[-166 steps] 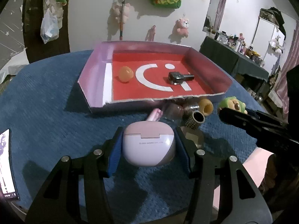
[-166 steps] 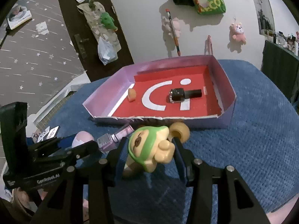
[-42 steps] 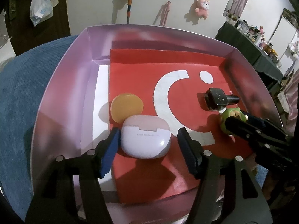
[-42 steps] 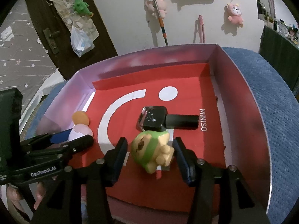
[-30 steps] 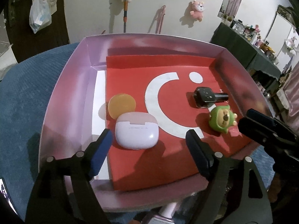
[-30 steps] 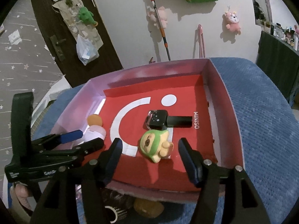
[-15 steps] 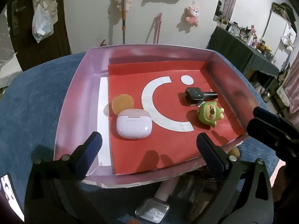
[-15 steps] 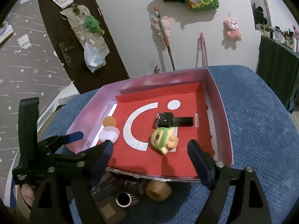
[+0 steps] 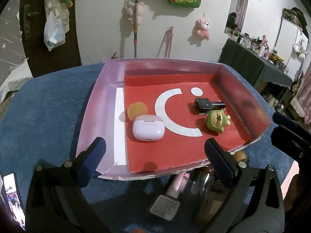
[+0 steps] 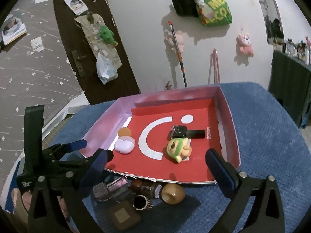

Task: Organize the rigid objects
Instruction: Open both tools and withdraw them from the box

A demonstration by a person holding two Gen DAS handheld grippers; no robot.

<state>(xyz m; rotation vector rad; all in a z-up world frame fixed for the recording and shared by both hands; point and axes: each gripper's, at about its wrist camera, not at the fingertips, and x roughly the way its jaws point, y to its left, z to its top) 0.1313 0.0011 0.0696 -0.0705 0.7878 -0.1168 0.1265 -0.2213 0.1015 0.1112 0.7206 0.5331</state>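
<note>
Covering the whole work surface, a blue textured cloth [image 9: 48, 116] carries a shallow pink-walled tray [image 9: 97, 112] with a red floor and white logo.
Left gripper [image 9: 155, 149]: fingers spread wide, nothing between them, poised over the tray's near edge.
Right gripper [image 10: 161, 161]: fingers likewise spread wide, holding nothing, also at the near edge.
4 things lie on the tray floor. Pale pink earbud case [image 9: 148, 128] at the left, touching an orange disc [image 9: 137, 110] just behind it. Green-hooded toy figure [image 9: 217, 121] at the right, on its side, just in front of a black nail polish bottle [image 9: 208, 105] that also lies flat.
Outside the tray, against its near wall on the cloth: a cluster of small bottles and jars, among them a tan spool-like cap [image 10: 173, 194], a black ring-topped cap [image 10: 140, 202] and a dark square-lidded bottle [image 10: 121, 216].
Phone [image 9: 13, 198] lies at the far left edge, screen lit.
</note>
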